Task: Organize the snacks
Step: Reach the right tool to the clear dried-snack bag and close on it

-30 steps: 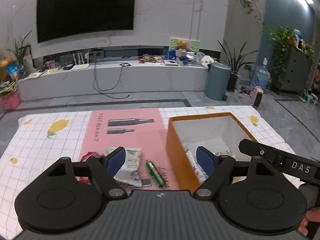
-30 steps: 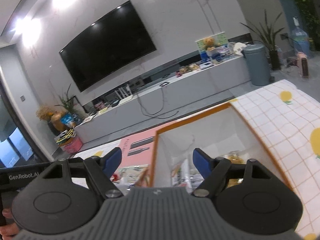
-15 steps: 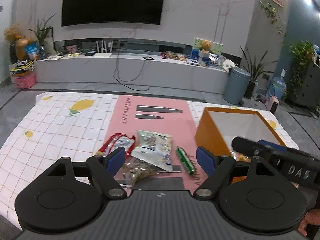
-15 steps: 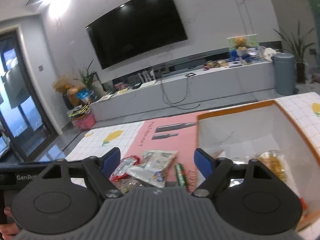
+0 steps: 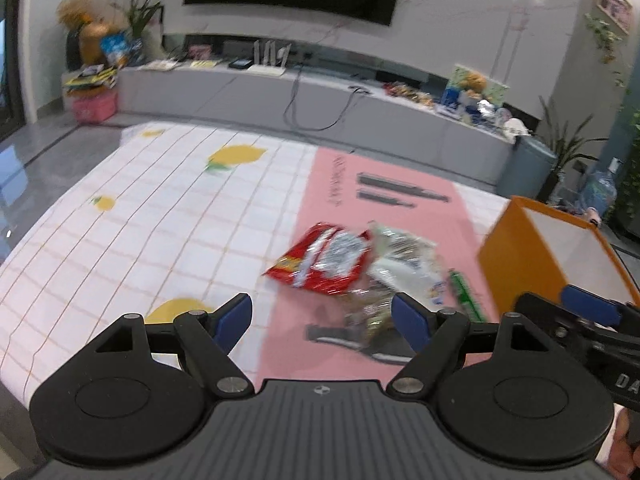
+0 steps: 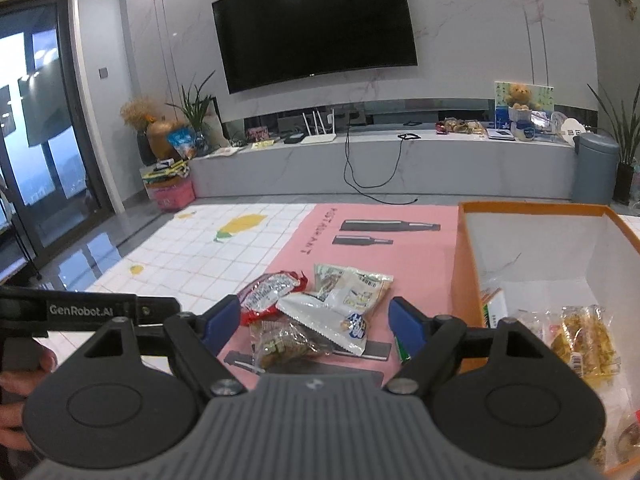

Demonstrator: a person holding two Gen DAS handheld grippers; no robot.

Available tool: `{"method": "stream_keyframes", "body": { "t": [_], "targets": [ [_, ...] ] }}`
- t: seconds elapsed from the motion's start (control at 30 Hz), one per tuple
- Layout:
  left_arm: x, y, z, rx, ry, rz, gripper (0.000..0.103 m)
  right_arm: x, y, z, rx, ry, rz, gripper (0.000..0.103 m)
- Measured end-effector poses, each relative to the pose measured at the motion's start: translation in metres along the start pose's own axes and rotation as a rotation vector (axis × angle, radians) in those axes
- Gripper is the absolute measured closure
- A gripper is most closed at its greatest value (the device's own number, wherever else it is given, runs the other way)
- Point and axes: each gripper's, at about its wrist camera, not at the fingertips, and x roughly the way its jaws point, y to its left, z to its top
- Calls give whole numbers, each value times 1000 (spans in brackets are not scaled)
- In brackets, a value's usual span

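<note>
Both sets of fingers stood wide apart and held nothing: the left gripper [image 5: 322, 314] over the desk's [image 5: 132, 236] checked cloth, the right gripper [image 6: 316, 320] above the snacks. Just beyond, a clear pack [image 6: 286, 344], a white bag [image 6: 344, 300] and a red bag [image 6: 268, 294] lay overlapping on the pink mat [image 6: 400, 256]. Right of them stood the orange box [image 6: 466, 276], yellow packs [image 6: 584, 336] inside.
</note>
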Motion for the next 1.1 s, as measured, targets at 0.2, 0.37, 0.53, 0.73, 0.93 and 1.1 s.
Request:
{"method": "stream_keyframes", "body": {
  "t": [0.2, 0.37, 0.53, 0.73, 0.93, 1.1],
  "targets": [
    [13, 36, 6, -47, 48, 50, 10, 17, 15, -15, -64, -9, 0, 24],
    [17, 57, 18, -114, 74, 49, 10, 32, 23, -27, -70, 6, 30, 23],
    [28, 60, 25, -143, 120, 21, 10, 54, 25, -35, -44, 55, 11, 21],
    [27, 54, 24, -132, 120, 1, 10, 86, 42, -53, -77, 120, 36, 16],
    [29, 56, 23, -151, 137, -4, 10, 126, 51, -63, -77, 187, 17, 15],
    [29, 59, 25, -177, 140, -11, 10, 151, 58, -60, -87, 195, -1, 14]
  ]
}}
